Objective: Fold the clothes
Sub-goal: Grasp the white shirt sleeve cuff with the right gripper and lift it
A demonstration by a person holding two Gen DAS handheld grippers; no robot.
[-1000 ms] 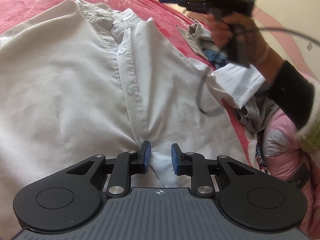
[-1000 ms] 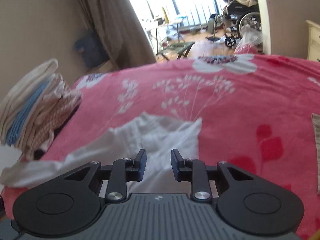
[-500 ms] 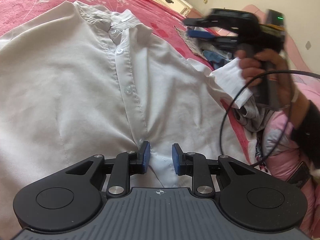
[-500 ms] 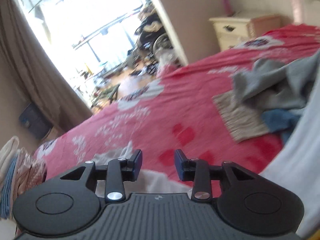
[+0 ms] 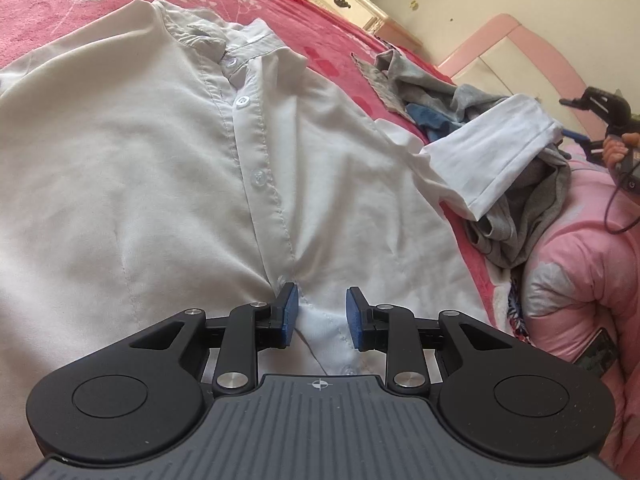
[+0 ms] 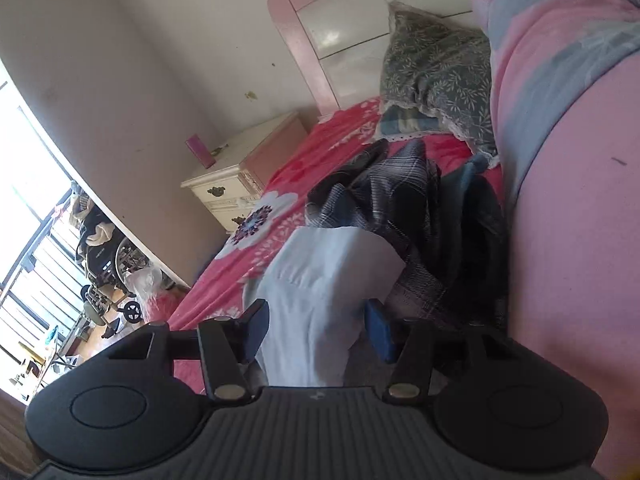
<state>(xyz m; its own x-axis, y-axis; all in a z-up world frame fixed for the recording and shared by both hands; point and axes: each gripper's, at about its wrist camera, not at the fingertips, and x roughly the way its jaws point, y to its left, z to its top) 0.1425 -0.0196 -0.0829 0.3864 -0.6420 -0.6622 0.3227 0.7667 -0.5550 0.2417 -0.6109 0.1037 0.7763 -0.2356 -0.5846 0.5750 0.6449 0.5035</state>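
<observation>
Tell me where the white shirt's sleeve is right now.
In the left wrist view the sleeve sticks out to the right of the white shirt, draped over the grey clothes beside the pink quilt.

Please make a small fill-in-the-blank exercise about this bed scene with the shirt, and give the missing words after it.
1. The white shirt lies spread on a ____ blanket with a flower pattern.
2. The shirt's front is closed with ____.
3. The sleeve rests on a pile of ____ clothes.
4. The small purple object stands on the ____.

Missing words: red; buttons; grey; nightstand
</observation>
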